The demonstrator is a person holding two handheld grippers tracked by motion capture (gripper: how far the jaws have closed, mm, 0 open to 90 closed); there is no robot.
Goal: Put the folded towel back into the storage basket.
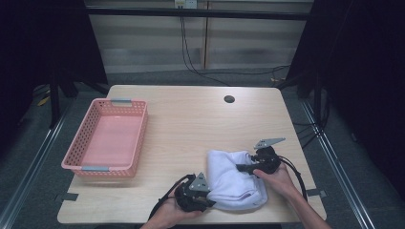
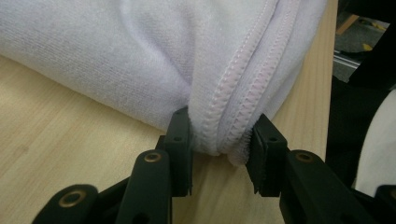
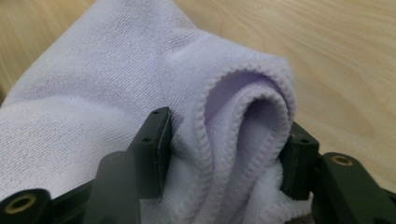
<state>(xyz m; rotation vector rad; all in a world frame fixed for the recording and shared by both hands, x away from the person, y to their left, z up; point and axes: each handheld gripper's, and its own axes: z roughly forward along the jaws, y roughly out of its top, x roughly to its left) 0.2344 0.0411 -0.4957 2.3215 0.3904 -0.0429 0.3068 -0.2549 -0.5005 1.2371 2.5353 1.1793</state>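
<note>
- My left tool (image 1: pixel 206 199) grips the stitched hem of the white towel (image 1: pixel 234 179), lying folded at the table's (image 1: pixel 191 124) near right.
- My right tool (image 1: pixel 244 167) clamps a rolled fold on the towel's far side.
- Pink basket (image 1: pixel 86 143) sits well left.

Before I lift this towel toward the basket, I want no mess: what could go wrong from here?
1. The left tool pinches only the stitched hem of the white towel, so that edge may slip free.
2. The right tool bites a thick rolled fold; loose layers could sag open and undo the folding.
3. The pink basket sits well to the left, so a long carry might let hanging cloth drag on the table.
</note>
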